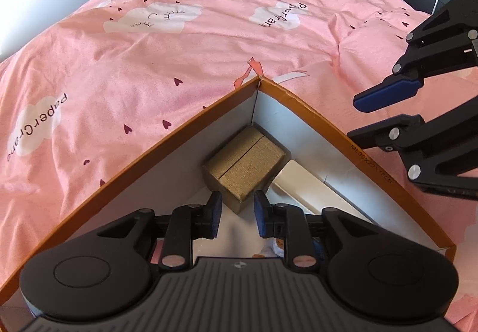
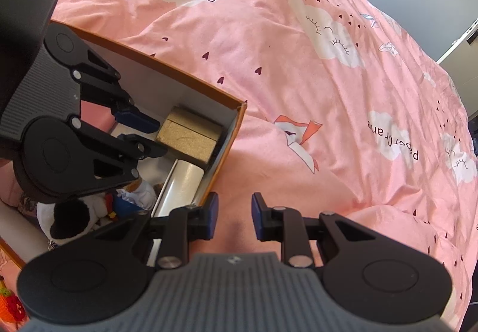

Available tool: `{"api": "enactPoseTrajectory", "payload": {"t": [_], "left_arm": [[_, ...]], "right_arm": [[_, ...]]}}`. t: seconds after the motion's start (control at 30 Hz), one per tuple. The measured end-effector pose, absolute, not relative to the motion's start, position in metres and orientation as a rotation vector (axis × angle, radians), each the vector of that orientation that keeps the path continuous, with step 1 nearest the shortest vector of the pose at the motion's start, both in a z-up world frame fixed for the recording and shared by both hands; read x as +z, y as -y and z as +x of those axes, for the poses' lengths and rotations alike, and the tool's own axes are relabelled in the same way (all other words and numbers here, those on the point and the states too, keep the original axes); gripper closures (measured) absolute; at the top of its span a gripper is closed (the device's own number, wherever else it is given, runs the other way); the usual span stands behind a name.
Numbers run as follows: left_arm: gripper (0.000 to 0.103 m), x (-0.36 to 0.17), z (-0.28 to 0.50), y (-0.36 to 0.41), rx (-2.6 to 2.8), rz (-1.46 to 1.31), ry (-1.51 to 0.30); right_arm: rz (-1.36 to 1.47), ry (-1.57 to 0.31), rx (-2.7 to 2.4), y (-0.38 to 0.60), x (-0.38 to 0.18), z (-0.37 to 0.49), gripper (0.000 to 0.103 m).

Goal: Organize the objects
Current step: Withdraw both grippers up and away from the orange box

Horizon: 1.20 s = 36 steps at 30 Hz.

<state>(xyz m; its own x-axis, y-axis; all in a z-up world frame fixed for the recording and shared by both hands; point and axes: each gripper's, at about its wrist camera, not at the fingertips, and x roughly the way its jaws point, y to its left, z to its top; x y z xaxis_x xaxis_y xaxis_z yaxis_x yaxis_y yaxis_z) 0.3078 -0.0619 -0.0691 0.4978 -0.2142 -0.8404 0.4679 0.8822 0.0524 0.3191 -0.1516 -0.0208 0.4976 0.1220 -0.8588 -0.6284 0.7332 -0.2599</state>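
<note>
Hovering over the orange-rimmed cardboard box [image 1: 301, 99] on the pink duvet [image 1: 149, 63] of the bed, left claw [image 1: 237, 214] inside the box mouth, spread and pinching nothing. Pointing straight at the small tan fabric-covered box [image 1: 245, 166], tucked into the far corner, just ahead of the blue pads [image 1: 216, 212] and apparently not touching them. Lying beside it along the right wall, a pale cream oblong item [image 1: 313, 182], hard to identify further. Seen from the right wrist, more cargo at the near end: a black-and-white plush toy [image 2: 71, 220] and a small figure in blue and white [image 2: 137, 193], partly hidden under the left claw.

Floating outside the box over the duvet, right claw [image 2: 234, 214], spread too, empty, close by the box's outer wall.

Judging the tan box: probably light, stiff-sided, with a woven covering offering good grip, a seam running across the top hinting at a lid. Best taken across two opposite flat sides, low down, not by the lid. Tight against the corner walls, though, so only the near faces reachable. Plush toy: soft, squashy, forgiving anywhere.
</note>
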Motion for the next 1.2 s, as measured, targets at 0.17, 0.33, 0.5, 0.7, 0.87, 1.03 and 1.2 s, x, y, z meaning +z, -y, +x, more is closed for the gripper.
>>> {"api": "enactPoseTrajectory", "payload": {"t": [0.17, 0.33, 0.5, 0.7, 0.87, 1.03, 1.2], "left_arm": [[0.073, -0.044, 0.284, 0.059, -0.386, 0.319, -0.919], [0.073, -0.013, 0.251, 0.051, -0.335, 0.302, -0.912], [0.073, 0.01, 0.214, 0.035, -0.245, 0.222, -0.876], [0.073, 0.023, 0.173, 0.016, -0.176, 0.138, -0.88], [0.072, 0.022, 0.142, 0.007, -0.144, 0.08, -0.909], [0.072, 0.006, 0.107, 0.007, -0.122, 0.053, -0.945], [0.072, -0.03, 0.077, 0.008, -0.119, 0.054, -1.056]], "right_arm": [[-0.58, -0.914, 0.487, 0.155, -0.003, 0.308, 0.077], [-0.498, -0.844, 0.503, 0.16, 0.025, 0.28, 0.071], [-0.39, -0.801, 0.529, 0.165, 0.043, 0.242, 0.067], [-0.21, -0.781, 0.557, 0.174, 0.044, 0.195, 0.065], [-0.112, -0.802, 0.581, 0.174, 0.029, 0.159, 0.066], [-0.085, -0.836, 0.585, 0.169, 0.006, 0.126, 0.066], [-0.081, -0.916, 0.562, 0.166, -0.024, 0.105, 0.066]]}}
